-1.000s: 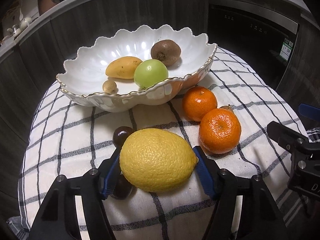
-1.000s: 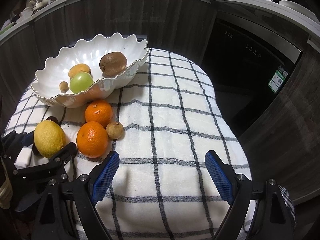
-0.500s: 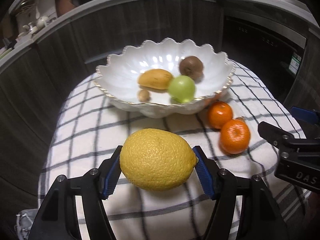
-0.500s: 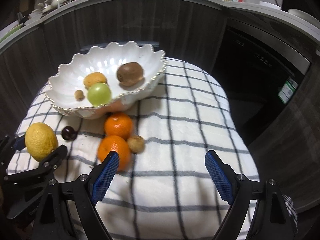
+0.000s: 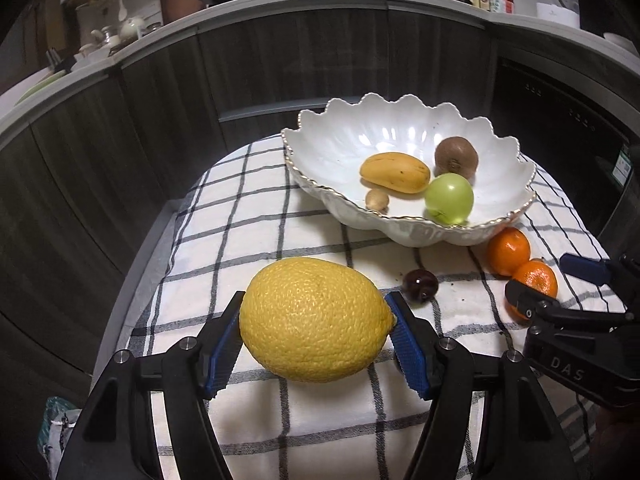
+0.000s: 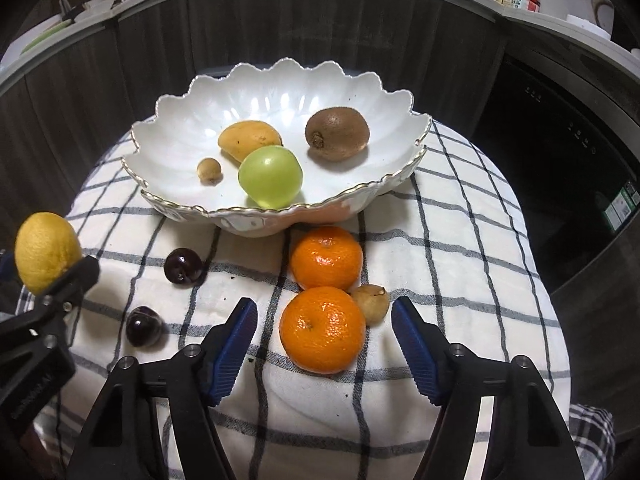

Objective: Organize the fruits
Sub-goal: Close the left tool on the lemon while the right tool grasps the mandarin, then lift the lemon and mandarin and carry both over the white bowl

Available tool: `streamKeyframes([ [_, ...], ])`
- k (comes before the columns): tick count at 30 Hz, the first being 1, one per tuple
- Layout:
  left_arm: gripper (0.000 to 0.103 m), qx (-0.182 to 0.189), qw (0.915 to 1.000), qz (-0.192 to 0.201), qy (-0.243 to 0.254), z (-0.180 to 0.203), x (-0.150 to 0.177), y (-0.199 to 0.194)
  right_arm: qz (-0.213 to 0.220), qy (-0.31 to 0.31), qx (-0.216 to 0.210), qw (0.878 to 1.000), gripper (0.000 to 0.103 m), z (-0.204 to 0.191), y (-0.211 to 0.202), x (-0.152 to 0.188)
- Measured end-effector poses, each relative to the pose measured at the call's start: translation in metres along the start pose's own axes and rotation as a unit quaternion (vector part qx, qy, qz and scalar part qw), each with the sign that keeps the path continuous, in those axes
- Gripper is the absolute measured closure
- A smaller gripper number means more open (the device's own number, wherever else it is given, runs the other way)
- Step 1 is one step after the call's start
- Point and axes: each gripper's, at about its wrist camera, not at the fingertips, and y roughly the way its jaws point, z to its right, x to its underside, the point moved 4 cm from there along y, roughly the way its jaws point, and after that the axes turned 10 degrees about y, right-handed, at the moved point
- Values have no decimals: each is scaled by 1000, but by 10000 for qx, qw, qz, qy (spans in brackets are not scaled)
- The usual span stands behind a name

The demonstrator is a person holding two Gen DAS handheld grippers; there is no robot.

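My left gripper [image 5: 316, 340] is shut on a big yellow lemon [image 5: 314, 318] and holds it above the checked cloth, left of the white scalloped bowl [image 5: 332, 136]. The lemon [image 6: 46, 252] also shows at the left edge of the right wrist view. The bowl [image 6: 400, 168] holds a mango [image 6: 248, 138], a green fruit [image 6: 270, 176], a kiwi [image 6: 336, 133] and a small brown fruit [image 6: 209, 169]. My right gripper [image 6: 324, 344] is open, its fingers either side of the near orange [image 6: 322, 328], which lies on the cloth.
A second orange [image 6: 326, 257], a small brown fruit [image 6: 371, 303] and two dark cherries [image 6: 183, 265] [image 6: 143, 326] lie on the checked cloth [image 6: 460, 260] in front of the bowl. Dark cabinets [image 5: 160, 120] curve behind the small table. The cloth drops off at the right.
My left gripper has lifted the lemon and moved it left and back from the bowl. My right gripper has moved left and forward until its fingers flank the near orange.
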Motion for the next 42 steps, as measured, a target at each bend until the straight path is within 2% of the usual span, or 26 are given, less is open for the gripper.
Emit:
streamKeyframes([
  [2, 36, 1, 10000, -8, -50, -3, 0, 1, -85, 5, 15, 10000, 44, -1, 5, 1],
  [6, 36, 4, 9999, -12, -99, -4, 1, 2, -155, -29, 91, 9998, 54, -2, 13, 3],
  [14, 36, 36, 10000, 8, -79, 0, -1, -1, -88, 52, -51, 9999, 56, -1, 5, 2],
  [24, 36, 130, 9998, 134, -67, 8, -14, -14, 305, 108, -281, 9991, 56, 7, -36, -17],
  [34, 36, 243, 9988, 414, -94, 10, -48, -21, 722, 82, -357, 9967, 56, 10, -53, -56],
  [42, 36, 319, 9966, 737, 184, 6, -88, -11, 965, -52, -384, 9946, 56, 5, -48, -85],
])
